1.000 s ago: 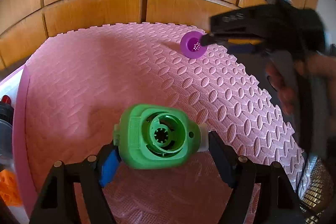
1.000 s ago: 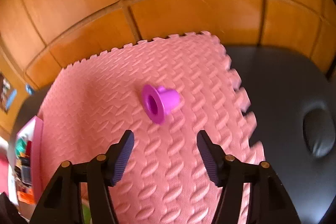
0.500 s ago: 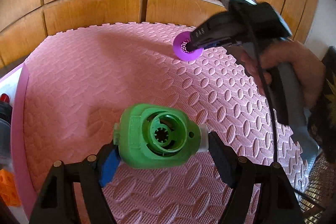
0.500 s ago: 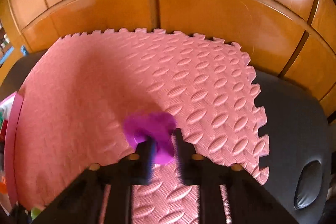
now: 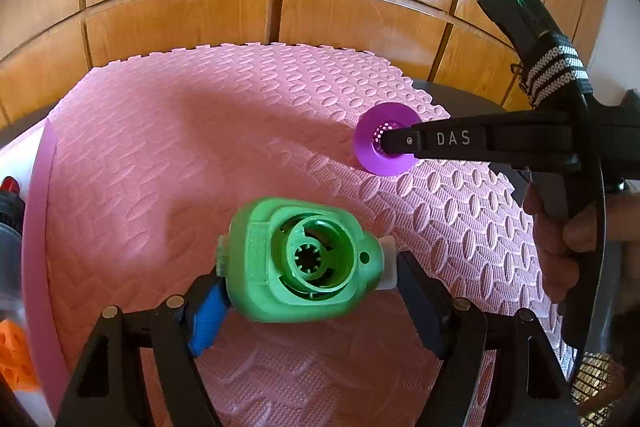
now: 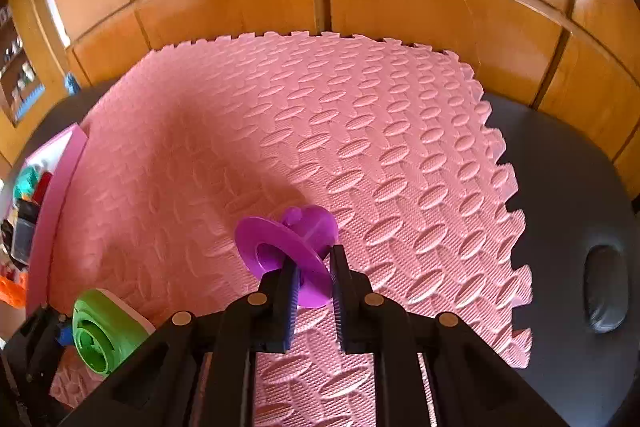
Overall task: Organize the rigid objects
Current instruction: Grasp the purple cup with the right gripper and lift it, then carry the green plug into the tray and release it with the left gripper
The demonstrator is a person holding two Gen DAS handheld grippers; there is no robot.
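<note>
A green moulded-plastic housing with a ringed central socket (image 5: 304, 263) was held between the jaws of the left gripper (image 5: 310, 291), which were spread wide and closed on its two sides, socket facing outward. A purple flanged plastic cap (image 6: 288, 255) was pinched by its flange edge between the nearly closed jaws of the right gripper (image 6: 314, 291), clear above the pink interlocking foam mat (image 6: 360, 155). Both pieces appeared to be carried for sorting; a pink-rimmed tray (image 5: 38, 227) lay beyond the left jaw.
</note>
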